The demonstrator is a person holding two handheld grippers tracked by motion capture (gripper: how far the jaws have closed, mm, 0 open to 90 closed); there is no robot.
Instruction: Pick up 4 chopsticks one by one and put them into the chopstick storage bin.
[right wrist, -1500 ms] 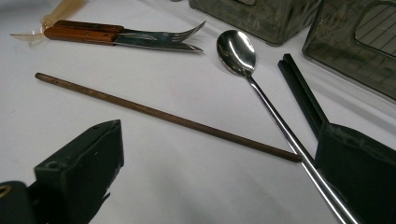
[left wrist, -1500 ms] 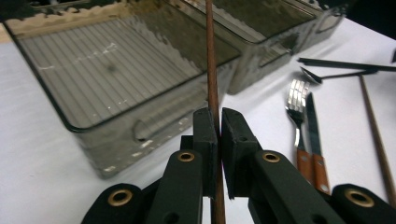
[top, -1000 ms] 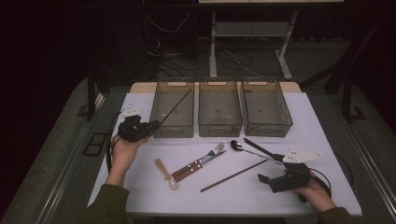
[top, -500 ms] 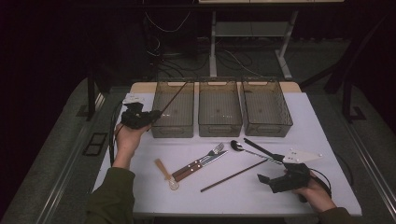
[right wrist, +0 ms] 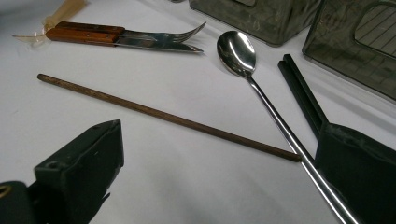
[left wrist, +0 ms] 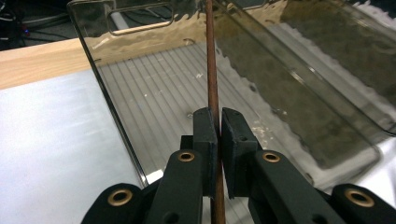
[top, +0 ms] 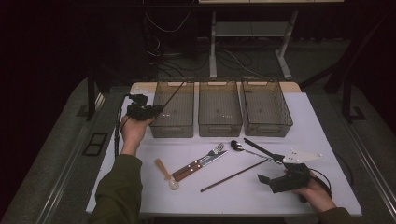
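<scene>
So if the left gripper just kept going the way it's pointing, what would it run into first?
Probably the left bin. The left gripper, clamped on a brown chopstick, points over its near rim toward the ribbed floor, though depth is hard to judge.

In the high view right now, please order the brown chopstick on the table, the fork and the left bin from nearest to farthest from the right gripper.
1. Brown chopstick: just left of the right gripper.
2. Fork: table middle.
3. Left bin: far left.
</scene>
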